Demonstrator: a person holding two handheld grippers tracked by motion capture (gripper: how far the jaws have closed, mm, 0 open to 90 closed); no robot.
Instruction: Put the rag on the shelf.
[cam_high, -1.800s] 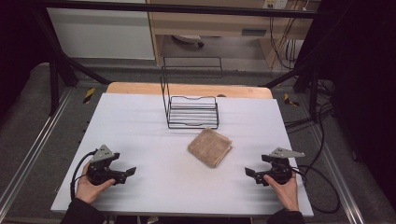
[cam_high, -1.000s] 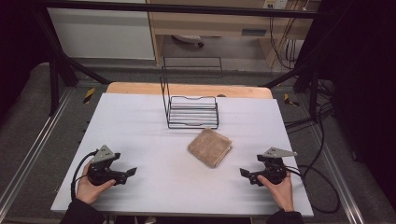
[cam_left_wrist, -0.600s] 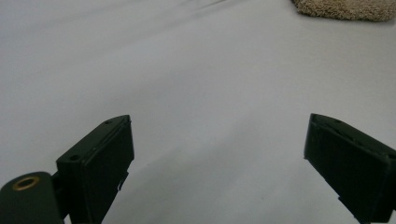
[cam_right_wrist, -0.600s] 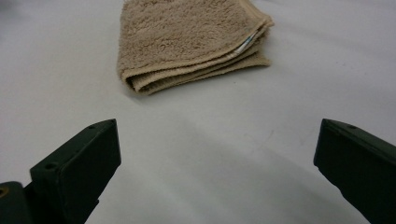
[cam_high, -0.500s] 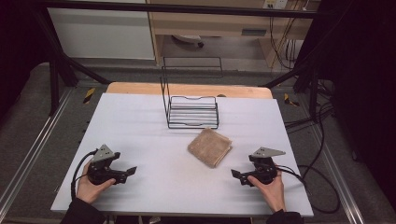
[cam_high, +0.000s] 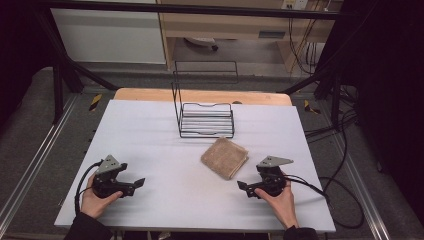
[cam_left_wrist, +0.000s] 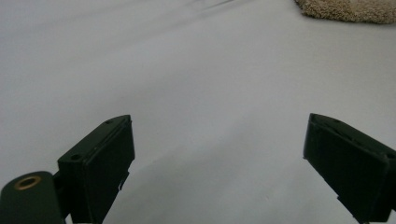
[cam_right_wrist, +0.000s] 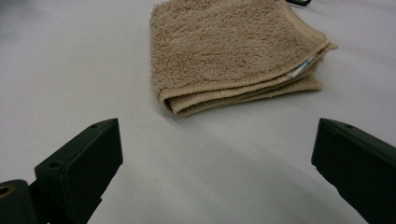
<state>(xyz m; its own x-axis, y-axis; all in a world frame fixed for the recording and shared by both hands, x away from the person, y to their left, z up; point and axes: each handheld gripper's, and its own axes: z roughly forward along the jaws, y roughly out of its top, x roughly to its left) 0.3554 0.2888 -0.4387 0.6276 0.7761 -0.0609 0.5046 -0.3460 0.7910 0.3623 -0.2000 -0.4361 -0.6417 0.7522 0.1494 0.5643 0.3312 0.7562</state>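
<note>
A folded beige towel (cam_high: 225, 157) lies on the white table (cam_high: 150, 135), just in front of a black wire rack (cam_high: 206, 119). My right gripper (cam_high: 243, 187) rests on the table a short way in front of the towel, open and empty; in the right gripper view the towel (cam_right_wrist: 233, 51) lies just beyond the wide-apart jaws (cam_right_wrist: 219, 168). My left gripper (cam_high: 136, 183) sits near the front left, open and empty, pointing right. In the left gripper view a corner of the towel (cam_left_wrist: 348, 9) shows far off at the top right.
The wire rack has an upright frame at its back (cam_high: 176, 95). A wooden board (cam_high: 200, 95) edges the table's far side. Cables (cam_high: 320, 187) trail off the table's right side. Bare white surface lies between the two grippers.
My right gripper has moved left and slightly forward toward the towel, still open. The left gripper and the towel have stayed put.
</note>
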